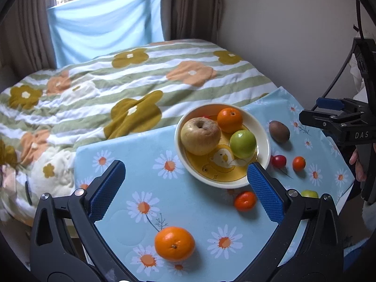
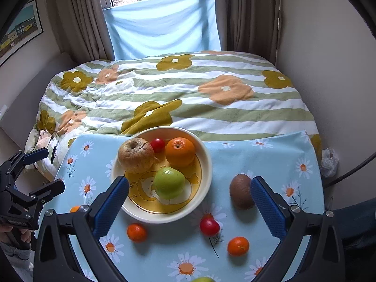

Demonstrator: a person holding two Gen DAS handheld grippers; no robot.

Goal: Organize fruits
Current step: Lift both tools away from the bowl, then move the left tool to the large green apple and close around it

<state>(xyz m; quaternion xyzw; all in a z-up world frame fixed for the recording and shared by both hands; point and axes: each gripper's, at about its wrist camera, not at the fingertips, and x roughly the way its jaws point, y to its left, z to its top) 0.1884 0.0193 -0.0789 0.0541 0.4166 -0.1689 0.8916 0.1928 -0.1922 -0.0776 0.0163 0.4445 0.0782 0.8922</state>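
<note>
Daisy tablecloth [image 1: 188, 211]; "DAS" on right gripper [image 1: 329, 115].

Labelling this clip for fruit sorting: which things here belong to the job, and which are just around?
Job: bowl, green apple, kiwi, large orange, red tomato.
Just around: quilt, curtains, wall picture.

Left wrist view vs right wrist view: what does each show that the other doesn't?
Left wrist only: the large orange lying on the tablecloth between the open fingers of the left gripper.
Right wrist only: the framed picture on the wall, and the whole red tomato in the bowl, barely visible from the left.
Both: the bowl holding a brown apple, an orange and a green apple; the kiwi; the open right gripper.
</note>
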